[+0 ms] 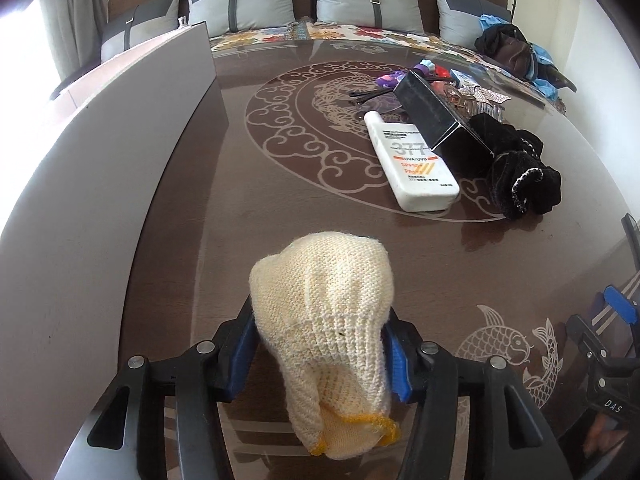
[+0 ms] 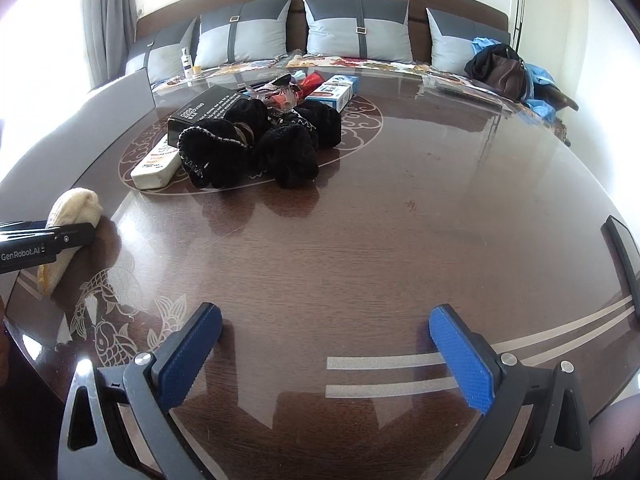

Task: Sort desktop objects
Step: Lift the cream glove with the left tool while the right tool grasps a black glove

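A cream knit glove [image 1: 320,272] with a yellow cuff hangs between the blue pads of my left gripper [image 1: 318,328], which is shut on it just above the dark glass-topped table [image 1: 240,208]. From the right wrist view, the glove [image 2: 76,208] and the left gripper [image 2: 60,238] sit at the far left. Further back lies a pile: a white sunscreen bottle [image 1: 412,160], a long black box [image 1: 436,116] and black velvet pieces [image 2: 260,140]. My right gripper [image 2: 325,316] stands open over bare tabletop, nothing between its fingers.
A grey upright panel [image 1: 120,160] runs along the table's left side. Behind the table is a sofa with grey cushions [image 2: 356,28] and a brown bag [image 2: 508,72]. A blue-and-white box [image 2: 334,92] and small colourful items lie behind the pile.
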Demonstrator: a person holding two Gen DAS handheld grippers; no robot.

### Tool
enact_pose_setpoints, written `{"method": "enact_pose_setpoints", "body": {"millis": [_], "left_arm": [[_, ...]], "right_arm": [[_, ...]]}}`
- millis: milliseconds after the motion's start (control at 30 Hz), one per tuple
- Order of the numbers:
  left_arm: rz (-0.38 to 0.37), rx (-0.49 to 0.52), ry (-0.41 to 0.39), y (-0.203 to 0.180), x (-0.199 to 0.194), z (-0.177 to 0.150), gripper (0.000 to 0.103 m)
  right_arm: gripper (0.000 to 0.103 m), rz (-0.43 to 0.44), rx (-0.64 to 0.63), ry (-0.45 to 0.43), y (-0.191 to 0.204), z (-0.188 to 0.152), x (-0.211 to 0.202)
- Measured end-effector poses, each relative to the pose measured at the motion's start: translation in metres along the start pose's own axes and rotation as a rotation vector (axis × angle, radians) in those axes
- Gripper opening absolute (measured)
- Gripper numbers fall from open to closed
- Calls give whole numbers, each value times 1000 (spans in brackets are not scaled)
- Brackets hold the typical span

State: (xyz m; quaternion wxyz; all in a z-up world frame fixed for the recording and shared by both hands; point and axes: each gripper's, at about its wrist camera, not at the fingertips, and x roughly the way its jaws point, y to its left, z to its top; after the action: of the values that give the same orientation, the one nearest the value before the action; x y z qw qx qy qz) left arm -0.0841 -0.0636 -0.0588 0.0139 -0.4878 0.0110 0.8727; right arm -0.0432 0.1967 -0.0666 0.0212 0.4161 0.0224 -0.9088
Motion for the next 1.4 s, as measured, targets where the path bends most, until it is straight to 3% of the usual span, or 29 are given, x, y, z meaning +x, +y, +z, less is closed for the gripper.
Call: {"method": "enact_pose_setpoints", "body": {"millis": [200,367,533,600,700,800,967,1033,1067,1100,1133,1233,1400], "left_arm": [[11,-25,-32,4,-2,-7,57],[24,-32,-31,2,0,-11,81],[21,-45,-26,2,2,-11,87],[22,-41,-24,2,2,-11,87],[20,-37,-19,2,2,-11,87],[15,-27,-10,2,2,-10,87],[9,-21,1,5,2,-9,87],[7,-16,0,6,2,-9,84],[6,-14,-7,8,1,-9,73],[4,-9,-17,9,-2,-8,65],[-2,-2,-20,10,-3,-7,49],[-41,-15,-35,16,-9,-6,43],[-171,-57,-86,20,-30,-1,43]], "right_arm": [[103,-11,14,-11,1,0,0],[103,-10,17,-8,0,0,0],[103,-3,17,18,-1,3,2],[103,40,38,38,-7,7,1],[103,106,129,32,-30,32,1],[102,71,158,-4,-44,73,6],[79,164,109,121,-25,131,50],[69,189,105,173,-14,138,72],[66,196,104,189,-8,141,81],[53,198,100,199,-5,143,89],[36,198,92,214,-2,143,95],[36,198,93,199,-4,140,91],[36,207,51,138,-25,118,39]]}}
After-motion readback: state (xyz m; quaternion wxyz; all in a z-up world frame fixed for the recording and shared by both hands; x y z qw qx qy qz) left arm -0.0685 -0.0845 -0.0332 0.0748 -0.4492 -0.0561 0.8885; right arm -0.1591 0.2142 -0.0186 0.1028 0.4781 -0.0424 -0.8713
